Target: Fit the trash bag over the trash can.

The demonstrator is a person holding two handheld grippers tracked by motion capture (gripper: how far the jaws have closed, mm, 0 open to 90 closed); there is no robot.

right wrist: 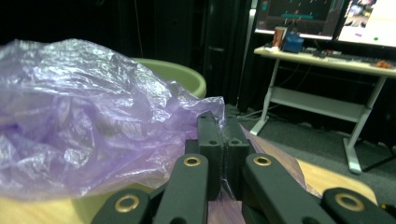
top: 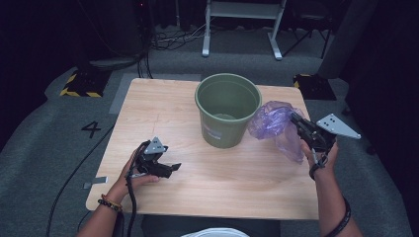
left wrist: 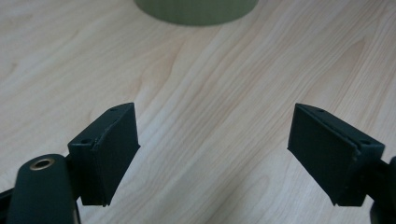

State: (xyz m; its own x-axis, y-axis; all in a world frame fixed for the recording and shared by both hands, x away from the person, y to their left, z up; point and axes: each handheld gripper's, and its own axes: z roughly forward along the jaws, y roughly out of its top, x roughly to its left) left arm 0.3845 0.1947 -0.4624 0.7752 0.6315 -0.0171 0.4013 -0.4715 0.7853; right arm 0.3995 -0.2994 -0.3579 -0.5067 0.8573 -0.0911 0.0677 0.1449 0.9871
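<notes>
Nearest to us, our left hand-held gripper (top: pixel 170 169) hovers low over the pale wood tabletop (top: pixel 163 106) with its jaws spread wide and nothing between them; in the left gripper view (left wrist: pixel 214 154) bare wood grain shows in the gap, and neither pad touches anything. Ahead of it, that view cuts off the green bucket (left wrist: pixel 196 10) at the top edge, so we see just the foot of its wall.

On our right, the right hand-held gripper (top: pixel 298 121) is raised above the tabletop's right edge, jaws pressed together on a fold of the purple plastic bag (top: pixel 276 126). In the right gripper view (right wrist: pixel 223 135) the film is pinched between the two pads, and the bag (right wrist: pixel 79 116) billows out leftward, hiding most of the bucket's rim (right wrist: pixel 187 77) behind it.

The bucket (top: pixel 228 108) stands upright mid-table, just left of the bag; whether the two touch we cannot tell. Its inside looks dim, and we can make out no contents.
</notes>
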